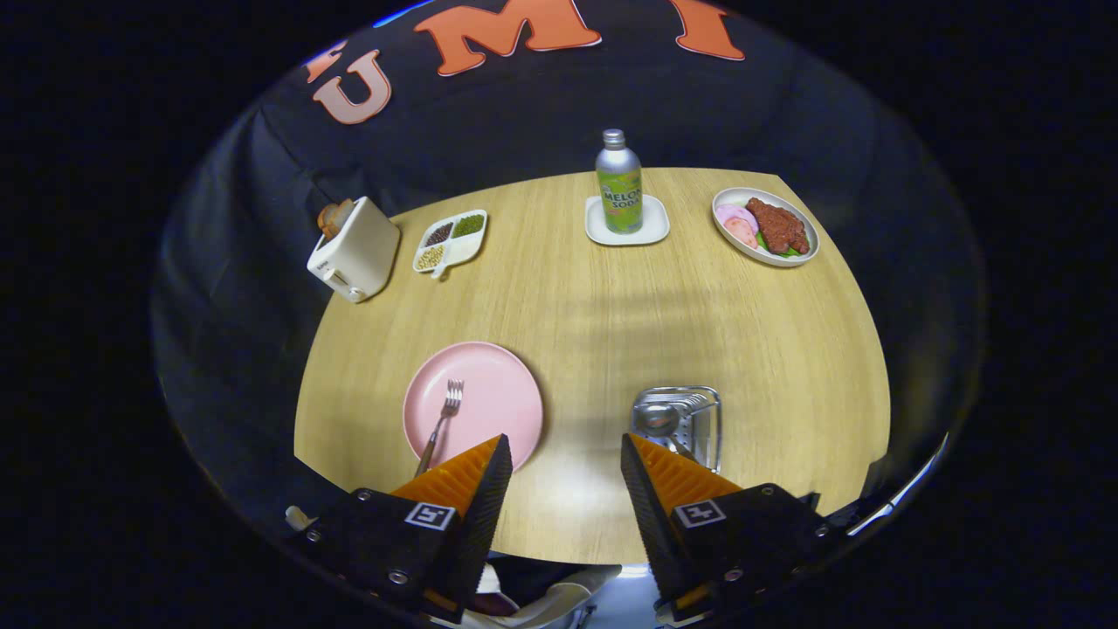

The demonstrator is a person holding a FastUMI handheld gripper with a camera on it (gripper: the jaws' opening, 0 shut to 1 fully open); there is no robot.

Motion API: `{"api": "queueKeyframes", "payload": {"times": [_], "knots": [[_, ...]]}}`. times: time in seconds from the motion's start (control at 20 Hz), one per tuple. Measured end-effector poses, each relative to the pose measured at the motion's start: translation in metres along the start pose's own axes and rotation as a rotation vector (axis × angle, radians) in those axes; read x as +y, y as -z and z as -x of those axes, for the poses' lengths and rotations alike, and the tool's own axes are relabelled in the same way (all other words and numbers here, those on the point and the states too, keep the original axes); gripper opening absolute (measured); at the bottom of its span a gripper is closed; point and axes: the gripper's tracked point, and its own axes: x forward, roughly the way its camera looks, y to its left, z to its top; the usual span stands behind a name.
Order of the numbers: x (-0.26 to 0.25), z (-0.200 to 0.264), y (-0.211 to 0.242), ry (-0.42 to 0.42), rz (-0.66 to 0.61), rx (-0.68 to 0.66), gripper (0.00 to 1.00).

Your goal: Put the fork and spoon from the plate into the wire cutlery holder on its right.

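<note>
Fork [443, 412]: lay on the pink plate [498, 384], tines toward the far side, handle over the near rim. Judged light, rigid, slick metal; best pinched across the slim handle where it overhangs the rim, since it lay flat elsewhere.

Spoon [657, 419]: bowl showed inside the wire cutlery holder [709, 418], right of the plate; apparently already deposited.

Gripper [563, 459]: fingers spread wide, holding nothing, nearer than the plate, with bare counter [594, 323] between them.

Beyond the plate: toaster [354, 249], divided dish [452, 240], bottle [618, 182] on a small tray, food plate [765, 226].
</note>
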Motion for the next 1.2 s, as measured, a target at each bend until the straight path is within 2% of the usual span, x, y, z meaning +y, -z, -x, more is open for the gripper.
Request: {"api": "queueKeyframes", "payload": {"times": [0.05,0.1,0.2,0.8,1.2], "knots": [[0.010,-0.005,-0.001,-0.010,0.015,-0.020,0.81],[0.020,-0.010,0.001,-0.015,0.033,-0.044,0.91],[0.036,-0.022,0.005,-0.017,0.071,-0.074,0.99],[0.113,-0.086,0.041,0.008,0.127,-0.148,0.99],[0.130,-0.114,0.063,0.035,0.110,-0.131,0.99]]}}
